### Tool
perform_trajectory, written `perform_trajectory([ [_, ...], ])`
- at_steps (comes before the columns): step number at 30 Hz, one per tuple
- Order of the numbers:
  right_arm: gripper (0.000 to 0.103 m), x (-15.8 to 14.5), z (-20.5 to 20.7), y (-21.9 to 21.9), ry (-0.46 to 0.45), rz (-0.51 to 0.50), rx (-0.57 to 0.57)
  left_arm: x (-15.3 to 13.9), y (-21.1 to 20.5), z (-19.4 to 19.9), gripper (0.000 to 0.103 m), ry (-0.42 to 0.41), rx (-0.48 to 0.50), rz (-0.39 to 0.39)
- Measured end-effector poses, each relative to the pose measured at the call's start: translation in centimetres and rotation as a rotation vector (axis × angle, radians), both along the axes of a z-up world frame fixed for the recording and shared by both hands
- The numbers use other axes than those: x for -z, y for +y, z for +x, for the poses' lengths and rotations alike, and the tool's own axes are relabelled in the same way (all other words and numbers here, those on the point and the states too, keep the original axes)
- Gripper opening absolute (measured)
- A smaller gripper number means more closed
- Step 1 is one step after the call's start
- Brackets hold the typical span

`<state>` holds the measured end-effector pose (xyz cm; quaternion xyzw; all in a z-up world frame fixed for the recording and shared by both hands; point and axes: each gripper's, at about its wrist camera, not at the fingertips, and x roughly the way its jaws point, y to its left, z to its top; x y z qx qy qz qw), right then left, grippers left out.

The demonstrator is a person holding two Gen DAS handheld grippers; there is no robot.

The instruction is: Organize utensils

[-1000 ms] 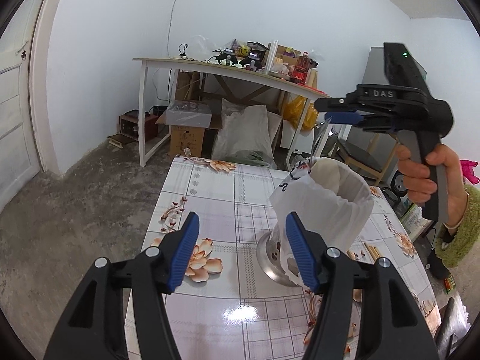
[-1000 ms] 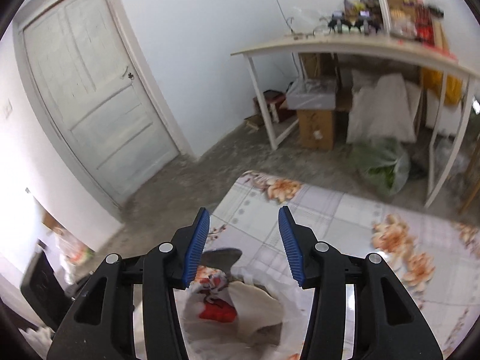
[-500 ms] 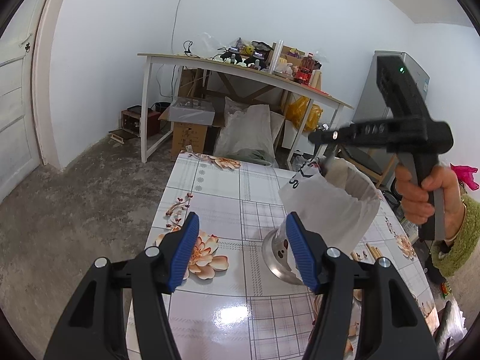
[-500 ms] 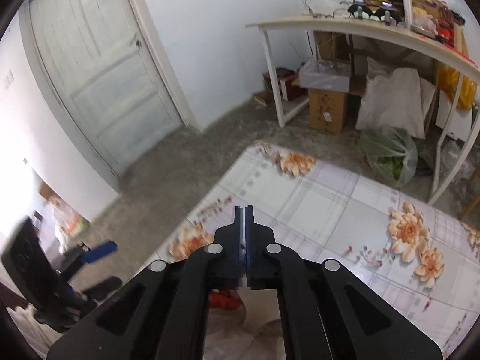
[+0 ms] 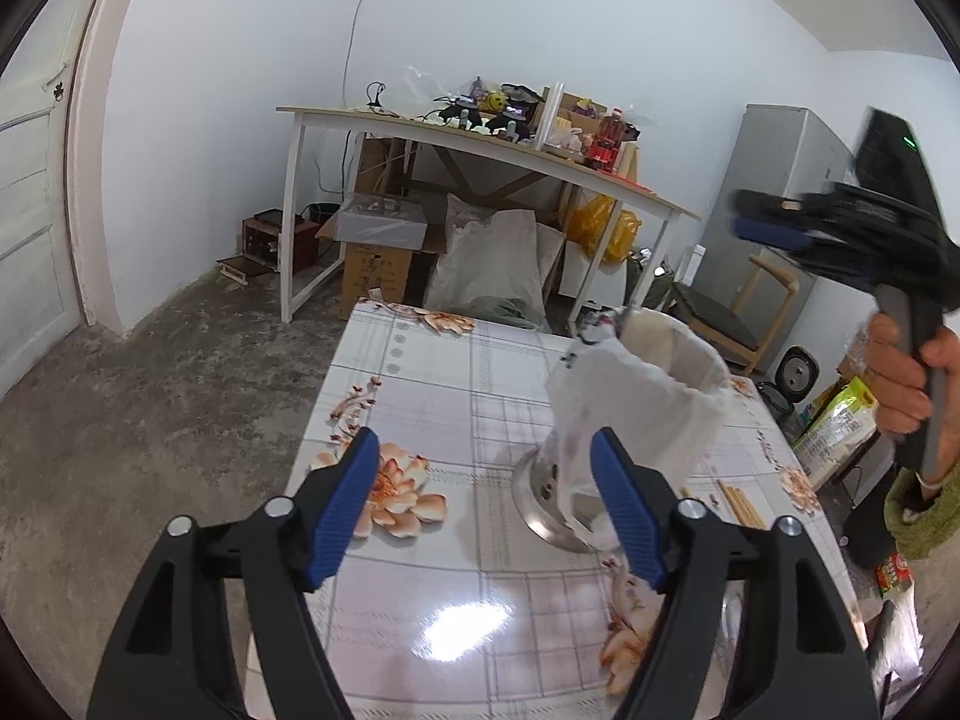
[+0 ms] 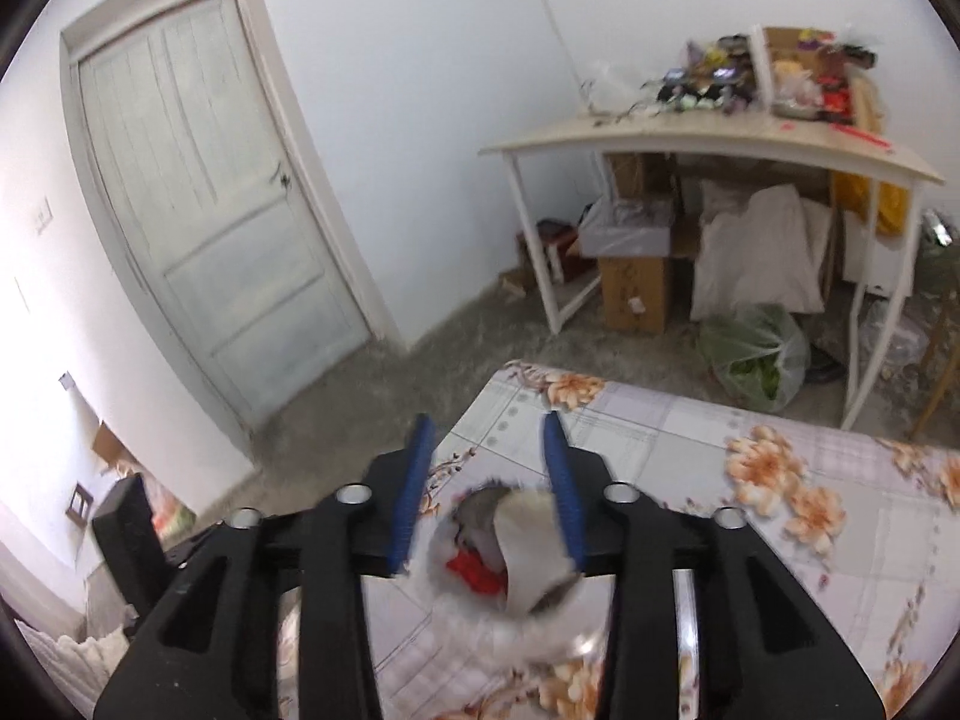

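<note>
Faintly, no legible writing: white bag (image 5: 636,408), cardboard box (image 5: 375,279).

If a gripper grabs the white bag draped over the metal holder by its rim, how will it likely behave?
The white bag looks thin and crumpled, so probably floppy and light. It would likely collapse or slide off rather than lift the metal holder. The holder's narrow, flared base suggests that a sideways tug may tip it.
</note>
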<state>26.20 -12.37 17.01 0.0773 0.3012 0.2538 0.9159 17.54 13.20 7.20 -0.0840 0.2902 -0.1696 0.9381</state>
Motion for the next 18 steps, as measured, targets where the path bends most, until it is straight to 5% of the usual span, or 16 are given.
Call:
perform_trajectory([
  [4, 0.067, 0.6, -5.3, -2.8, -0.033, -0.04, 0.098, 0.8, -1.0, -1.7, 0.08, 0.032, 0.049, -0.022],
  [9, 0.086, 4.2, -11.5, -5.0, -0.033, -0.206, 0.284, 2.6, -3.4, -3.3, 0.083, 0.079, 0.108, -0.034],
  [18, 0.095, 11.9, -17.5, -8.2, 0.108, -0.261, 0.528, 6.5, -8.8, -5.1, 0.094, 0.174, 0.262, -0.027],
])
